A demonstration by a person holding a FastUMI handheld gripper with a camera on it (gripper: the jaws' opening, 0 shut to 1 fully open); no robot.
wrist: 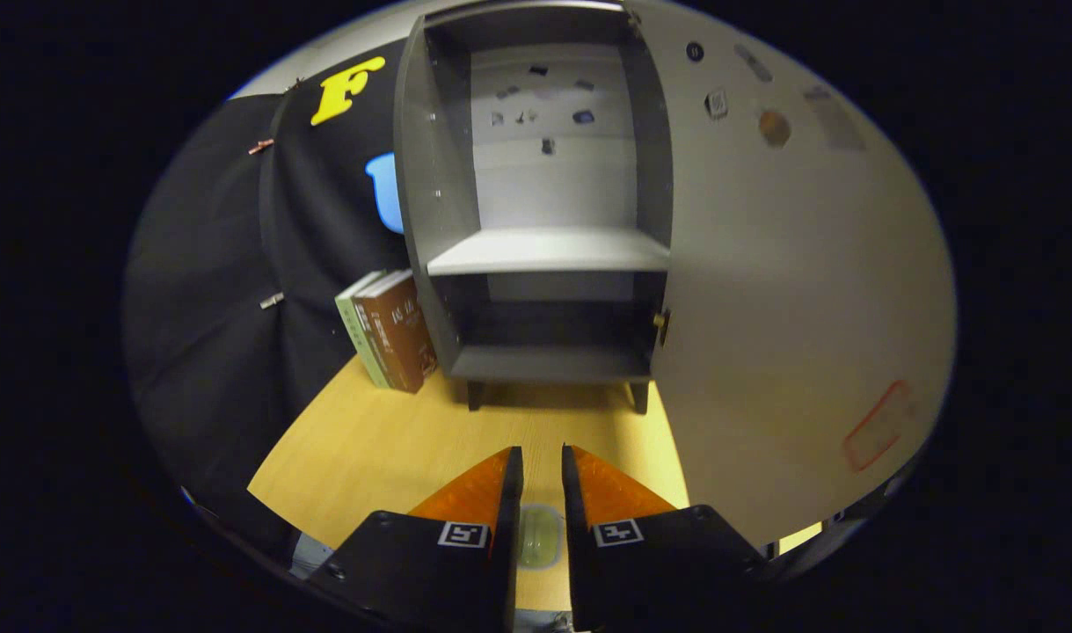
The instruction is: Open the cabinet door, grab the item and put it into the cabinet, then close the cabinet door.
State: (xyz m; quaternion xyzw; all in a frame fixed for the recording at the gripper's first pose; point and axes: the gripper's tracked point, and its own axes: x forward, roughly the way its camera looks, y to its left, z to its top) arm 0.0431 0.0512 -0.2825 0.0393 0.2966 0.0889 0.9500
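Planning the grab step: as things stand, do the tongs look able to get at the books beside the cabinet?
Probably yes. The tongs, fingers a narrow gap apart and holding nothing, hover over bare tabletop; the books stand beyond them, leaning at the cabinet's left side. The open door swings right, away from that path.

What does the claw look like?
The claw has two wedge-shaped fingers that narrow to points. Each sits on a chunky black block with a little square black-and-white marker stuck on top. No cables show.

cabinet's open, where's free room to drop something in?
Both shelves of the cabinet are bare: the upper shelf and the bottom shelf. The tabletop ahead of the gripper is bare. Books crowd the cabinet's left.
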